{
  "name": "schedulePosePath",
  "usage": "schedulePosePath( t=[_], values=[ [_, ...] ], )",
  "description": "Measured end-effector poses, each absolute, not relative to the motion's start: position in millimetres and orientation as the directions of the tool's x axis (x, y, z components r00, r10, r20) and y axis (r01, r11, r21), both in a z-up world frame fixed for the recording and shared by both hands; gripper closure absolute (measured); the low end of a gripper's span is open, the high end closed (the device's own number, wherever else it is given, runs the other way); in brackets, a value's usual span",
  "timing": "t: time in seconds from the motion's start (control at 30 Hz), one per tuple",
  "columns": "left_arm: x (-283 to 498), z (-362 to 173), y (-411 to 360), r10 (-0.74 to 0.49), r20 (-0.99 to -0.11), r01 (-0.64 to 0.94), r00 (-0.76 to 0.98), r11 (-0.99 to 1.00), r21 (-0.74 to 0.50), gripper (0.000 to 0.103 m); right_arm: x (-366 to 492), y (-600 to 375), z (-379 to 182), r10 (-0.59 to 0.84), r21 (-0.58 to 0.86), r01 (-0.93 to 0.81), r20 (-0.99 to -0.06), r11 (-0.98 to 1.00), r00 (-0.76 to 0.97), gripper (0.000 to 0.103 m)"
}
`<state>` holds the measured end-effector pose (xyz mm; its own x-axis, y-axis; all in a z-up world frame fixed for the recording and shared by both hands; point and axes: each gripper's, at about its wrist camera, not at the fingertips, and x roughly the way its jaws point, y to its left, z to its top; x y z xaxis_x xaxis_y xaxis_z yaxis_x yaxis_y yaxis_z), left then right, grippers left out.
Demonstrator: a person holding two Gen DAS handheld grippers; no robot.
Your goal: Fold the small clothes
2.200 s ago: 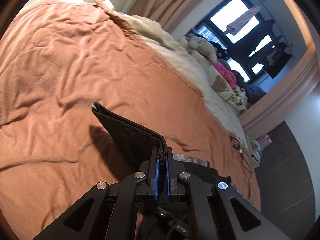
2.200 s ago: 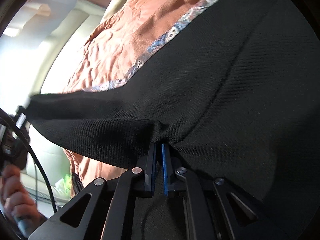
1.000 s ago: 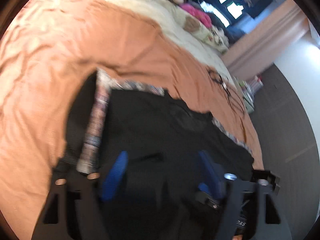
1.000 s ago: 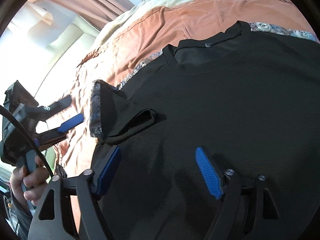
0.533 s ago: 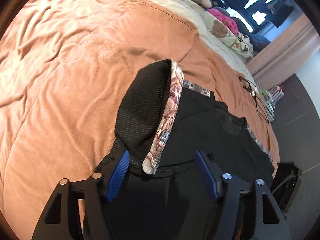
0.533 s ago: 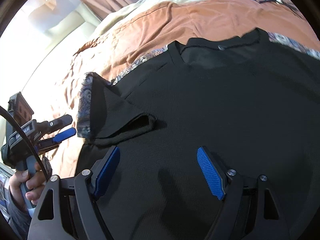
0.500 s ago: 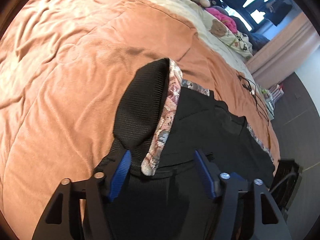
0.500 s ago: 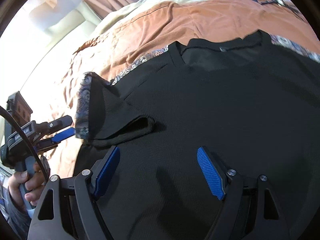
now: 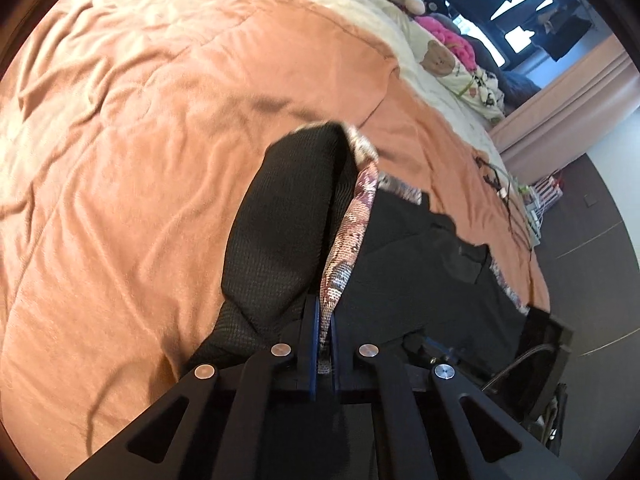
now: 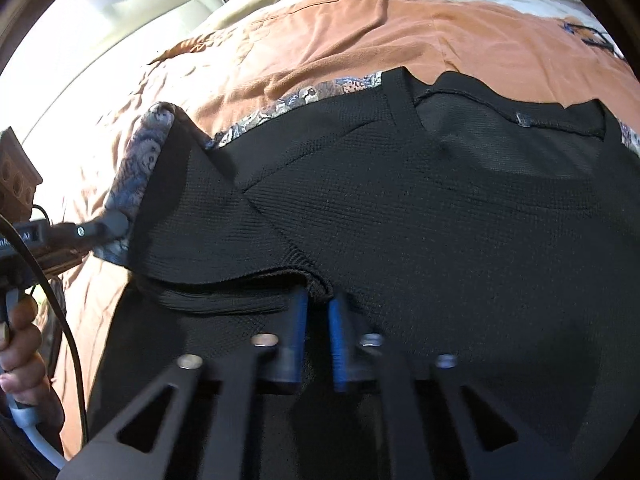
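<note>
A black knit shirt [image 10: 440,216] with a patterned trim lies spread on the orange bedspread [image 9: 120,120]. Its sleeve [image 9: 280,216] is folded over onto the body. My left gripper [image 9: 325,320] is shut on the sleeve's patterned edge [image 9: 352,232]; it also shows at the left of the right wrist view [image 10: 108,228]. My right gripper [image 10: 318,312] is closed on the sleeve's folded black cuff [image 10: 240,292] near the armpit; its fingers are motion-blurred.
Stuffed toys and pink cloth [image 9: 440,36] lie on a cream blanket at the far side of the bed. Glasses and cables [image 9: 496,176] lie near the bed's right edge. Dark floor [image 9: 592,240] lies beyond. A hand [image 10: 20,344] holds the left gripper.
Both grippers were open over the shirt half a second ago. Both have closed, the left on the sleeve's patterned edge, the right on the folded cuff.
</note>
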<state>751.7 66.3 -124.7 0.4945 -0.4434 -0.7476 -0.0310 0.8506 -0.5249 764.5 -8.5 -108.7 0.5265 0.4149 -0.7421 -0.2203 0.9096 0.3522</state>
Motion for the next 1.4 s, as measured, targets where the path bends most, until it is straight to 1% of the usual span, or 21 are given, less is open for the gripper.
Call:
schedulePosePath(
  t=[0.1, 0.4, 0.67, 0.97, 1.0, 1.03, 1.07, 1.1, 1.13, 1.17, 1.2, 1.23, 1.27, 1.3, 1.33, 1.4],
  values=[
    [754, -110, 64, -0.461, -0.725, -0.014, 0.511, 0.839, -0.544, 0.099, 753, -17, -103, 0.428, 0.374, -0.213, -0.723, 0.903, 0.543, 0.101],
    [762, -75, 31, -0.491, -0.697, 0.067, 0.523, 0.838, -0.541, 0.099, 699, -30, -90, 0.515, 0.478, -0.223, -0.659, 0.850, 0.548, 0.101],
    [771, -71, -13, -0.536, -0.691, 0.133, 0.485, 0.826, -0.547, 0.099, 667, -43, -93, 0.571, 0.556, -0.207, -0.632, 0.805, 0.524, 0.101],
    [777, -83, -58, -0.547, -0.715, 0.180, 0.436, 0.831, -0.526, 0.098, 654, -57, -99, 0.604, 0.621, -0.159, -0.618, 0.768, 0.504, 0.101],
    [777, -84, -61, -0.540, -0.722, 0.179, 0.432, 0.836, -0.519, 0.096, 652, -55, -100, 0.603, 0.619, -0.160, -0.620, 0.769, 0.503, 0.101],
    [778, -86, -63, -0.534, -0.732, 0.176, 0.423, 0.841, -0.511, 0.092, 650, -54, -101, 0.605, 0.617, -0.166, -0.620, 0.769, 0.500, 0.100],
    [778, -87, -65, -0.532, -0.739, 0.173, 0.414, 0.843, -0.510, 0.081, 650, -52, -103, 0.596, 0.607, -0.161, -0.634, 0.779, 0.493, 0.100],
    [778, -88, -63, -0.527, -0.744, 0.170, 0.411, 0.846, -0.506, 0.064, 650, -51, -105, 0.584, 0.595, -0.149, -0.654, 0.790, 0.481, 0.098],
    [776, -88, -60, -0.519, -0.745, 0.165, 0.420, 0.850, -0.499, 0.057, 652, -52, -107, 0.576, 0.590, -0.134, -0.671, 0.796, 0.466, 0.097],
    [773, -87, -53, -0.505, -0.744, 0.158, 0.438, 0.858, -0.489, 0.048, 654, -53, -107, 0.576, 0.592, -0.127, -0.676, 0.796, 0.459, 0.088],
    [771, -86, -43, -0.487, -0.742, 0.145, 0.461, 0.866, -0.478, 0.043, 655, -55, -106, 0.573, 0.589, -0.124, -0.679, 0.798, 0.460, 0.068],
    [770, -85, -36, -0.478, -0.741, 0.134, 0.471, 0.870, -0.475, 0.041, 655, -60, -103, 0.562, 0.582, -0.122, -0.676, 0.804, 0.476, 0.055],
    [769, -86, -26, -0.468, -0.743, 0.117, 0.478, 0.872, -0.475, 0.039, 654, -65, -99, 0.551, 0.576, -0.121, -0.669, 0.808, 0.499, 0.031],
    [768, -87, -13, -0.453, -0.748, 0.091, 0.485, 0.877, -0.472, 0.039, 654, -68, -96, 0.545, 0.574, -0.121, -0.661, 0.810, 0.516, 0.028],
    [768, -88, -5, -0.439, -0.754, 0.074, 0.489, 0.882, -0.465, 0.039, 653, -73, -91, 0.540, 0.574, -0.123, -0.647, 0.810, 0.538, 0.028],
    [766, -90, 13, -0.403, -0.768, 0.041, 0.498, 0.895, -0.443, 0.039, 657, -77, -87, 0.538, 0.573, -0.121, -0.650, 0.811, 0.537, 0.028]
  ],
)
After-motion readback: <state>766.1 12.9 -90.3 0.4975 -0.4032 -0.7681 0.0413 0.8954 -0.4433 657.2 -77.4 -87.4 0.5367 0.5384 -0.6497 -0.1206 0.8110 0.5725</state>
